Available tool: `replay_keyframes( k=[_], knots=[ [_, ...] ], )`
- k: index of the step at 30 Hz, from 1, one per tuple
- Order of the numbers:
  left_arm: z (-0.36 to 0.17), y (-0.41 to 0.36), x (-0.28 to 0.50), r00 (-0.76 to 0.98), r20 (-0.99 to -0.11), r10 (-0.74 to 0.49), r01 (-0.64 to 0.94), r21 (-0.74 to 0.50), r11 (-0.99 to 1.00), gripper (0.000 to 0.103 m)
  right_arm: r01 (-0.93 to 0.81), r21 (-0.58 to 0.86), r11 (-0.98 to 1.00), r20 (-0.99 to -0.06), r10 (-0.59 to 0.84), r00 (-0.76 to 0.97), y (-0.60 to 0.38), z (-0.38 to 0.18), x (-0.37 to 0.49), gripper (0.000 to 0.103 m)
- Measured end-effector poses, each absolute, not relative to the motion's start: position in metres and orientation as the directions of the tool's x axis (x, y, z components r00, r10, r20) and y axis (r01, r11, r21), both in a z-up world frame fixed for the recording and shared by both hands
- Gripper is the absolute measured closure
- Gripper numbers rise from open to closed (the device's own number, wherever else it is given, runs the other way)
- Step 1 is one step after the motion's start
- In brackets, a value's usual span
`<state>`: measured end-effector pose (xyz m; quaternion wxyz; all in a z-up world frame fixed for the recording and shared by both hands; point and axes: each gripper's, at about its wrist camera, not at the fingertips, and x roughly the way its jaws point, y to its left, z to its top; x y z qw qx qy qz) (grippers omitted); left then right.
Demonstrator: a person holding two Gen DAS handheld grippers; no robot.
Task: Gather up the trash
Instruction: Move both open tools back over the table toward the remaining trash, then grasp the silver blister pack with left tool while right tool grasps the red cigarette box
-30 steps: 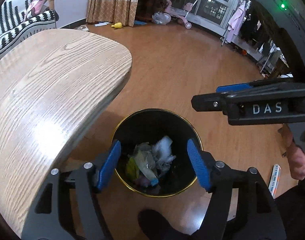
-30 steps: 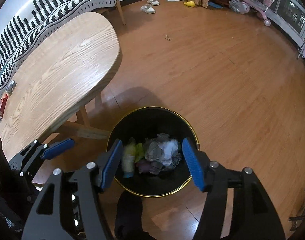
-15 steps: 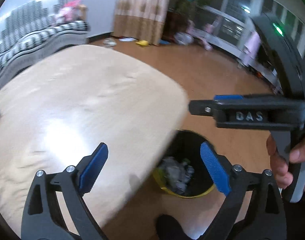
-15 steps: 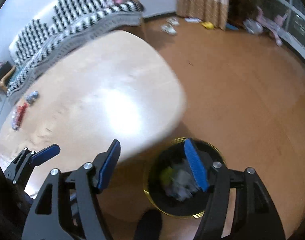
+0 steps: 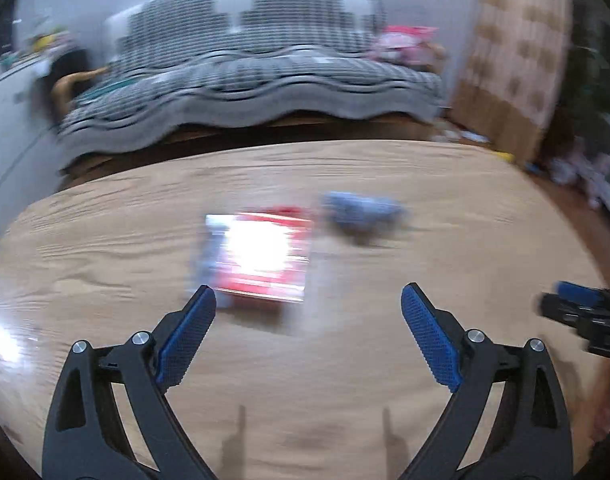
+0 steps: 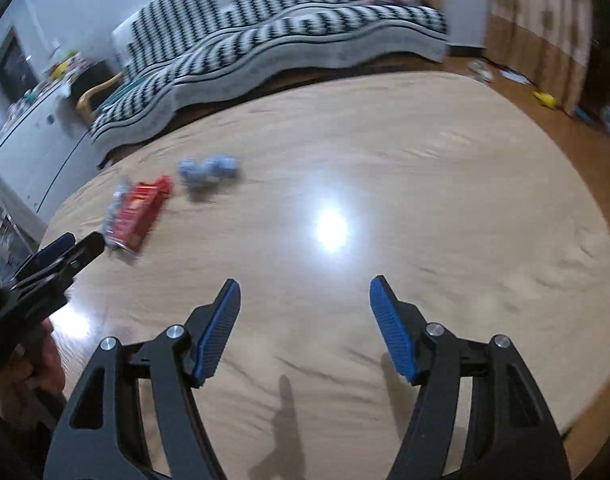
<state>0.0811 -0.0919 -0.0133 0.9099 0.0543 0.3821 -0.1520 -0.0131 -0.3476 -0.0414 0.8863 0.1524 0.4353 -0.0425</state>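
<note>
A red and white wrapper lies flat on the wooden table, blurred by motion. A crumpled blue piece of trash lies just right of it. My left gripper is open and empty, hovering just short of the wrapper. In the right wrist view the wrapper and the blue trash lie at the far left of the table. My right gripper is open and empty over the table's middle. The left gripper shows at that view's left edge.
A striped sofa stands behind the table. Curtains hang at the right, with small items on the wood floor below. A white cabinet stands at the left. The right gripper's tip shows at the left wrist view's right edge.
Both grippers have swung up and left from above the black trash bin to over the table. The bin has left both views; the wrapper and blue trash have come into view.
</note>
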Motion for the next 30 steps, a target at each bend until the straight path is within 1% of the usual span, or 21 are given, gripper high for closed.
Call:
replay_keyframes(
  k=[2, 5, 6, 8, 10, 14, 16, 17, 18, 20, 22, 24, 26, 28, 29, 30],
  knots=[
    [-0.02, -0.065, 0.106, 0.671, -0.721, -0.174, 0.247, -0.004, 0.969, 0.012, 0.176, 0.241, 0.955, -0.784, 0.084, 0.615, -0.325, -0.044, 0.007, 0.038],
    [-0.031, -0.042, 0.136, 0.629, -0.747, -0.213, 0.213, -0.099, 0.972, 0.012, 0.128, 0.231, 0.965, -0.792, 0.11, 0.6, -0.288, -0.052, 0.034, 0.038],
    [-0.034, -0.039, 0.14, 0.62, -0.751, -0.227, 0.221, -0.11, 0.969, 0.012, 0.117, 0.23, 0.966, -0.794, 0.117, 0.597, -0.281, -0.054, 0.04, 0.038],
    [-0.038, -0.04, 0.152, 0.627, -0.746, -0.224, 0.233, -0.095, 0.968, 0.012, 0.11, 0.228, 0.967, -0.797, 0.121, 0.592, -0.271, -0.058, 0.05, 0.038],
    [-0.046, -0.038, 0.169, 0.603, -0.76, -0.241, 0.232, -0.123, 0.965, 0.013, 0.102, 0.23, 0.968, -0.799, 0.128, 0.587, -0.263, -0.062, 0.058, 0.038],
    [-0.06, -0.028, 0.189, 0.579, -0.77, -0.267, 0.219, -0.169, 0.961, 0.019, 0.087, 0.23, 0.969, -0.802, 0.138, 0.582, -0.248, -0.068, 0.074, 0.038],
    [-0.06, -0.027, 0.192, 0.578, -0.761, -0.295, 0.231, -0.194, 0.953, 0.028, 0.079, 0.23, 0.97, -0.804, 0.143, 0.578, -0.241, -0.07, 0.08, 0.038],
    [-0.058, -0.026, 0.194, 0.58, -0.759, -0.296, 0.23, -0.196, 0.953, 0.042, 0.074, 0.228, 0.971, -0.804, 0.145, 0.576, -0.238, -0.071, 0.083, 0.038],
    [-0.057, -0.023, 0.194, 0.574, -0.758, -0.308, 0.238, -0.205, 0.949, 0.048, 0.066, 0.229, 0.971, -0.804, 0.151, 0.575, -0.233, -0.071, 0.086, 0.037],
    [-0.059, -0.023, 0.195, 0.556, -0.759, -0.34, 0.255, -0.233, 0.938, 0.054, 0.055, 0.228, 0.972, -0.804, 0.156, 0.574, -0.226, -0.073, 0.091, 0.036],
    [-0.062, -0.023, 0.193, 0.559, -0.758, -0.336, 0.271, -0.217, 0.938, 0.053, 0.044, 0.23, 0.972, -0.804, 0.164, 0.572, -0.218, -0.074, 0.095, 0.036],
    [-0.063, -0.026, 0.188, 0.561, -0.758, -0.332, 0.29, -0.195, 0.937, 0.051, 0.04, 0.236, 0.971, -0.804, 0.172, 0.57, -0.212, -0.074, 0.098, 0.036],
    [-0.062, -0.025, 0.187, 0.559, -0.758, -0.336, 0.287, -0.204, 0.936, 0.053, 0.044, 0.24, 0.97, -0.802, 0.172, 0.573, -0.209, -0.072, 0.1, 0.035],
    [-0.063, -0.024, 0.187, 0.553, -0.762, -0.337, 0.279, -0.211, 0.937, 0.073, 0.054, 0.243, 0.969, -0.801, 0.169, 0.575, -0.206, -0.071, 0.103, 0.035],
    [-0.064, -0.024, 0.185, 0.55, -0.767, -0.331, 0.281, -0.203, 0.938, 0.09, 0.056, 0.246, 0.968, -0.801, 0.171, 0.574, -0.205, -0.07, 0.103, 0.034],
    [-0.065, -0.025, 0.184, 0.549, -0.77, -0.325, 0.285, -0.193, 0.939, 0.097, 0.058, 0.247, 0.967, -0.802, 0.171, 0.573, -0.202, -0.07, 0.104, 0.033]
  ],
)
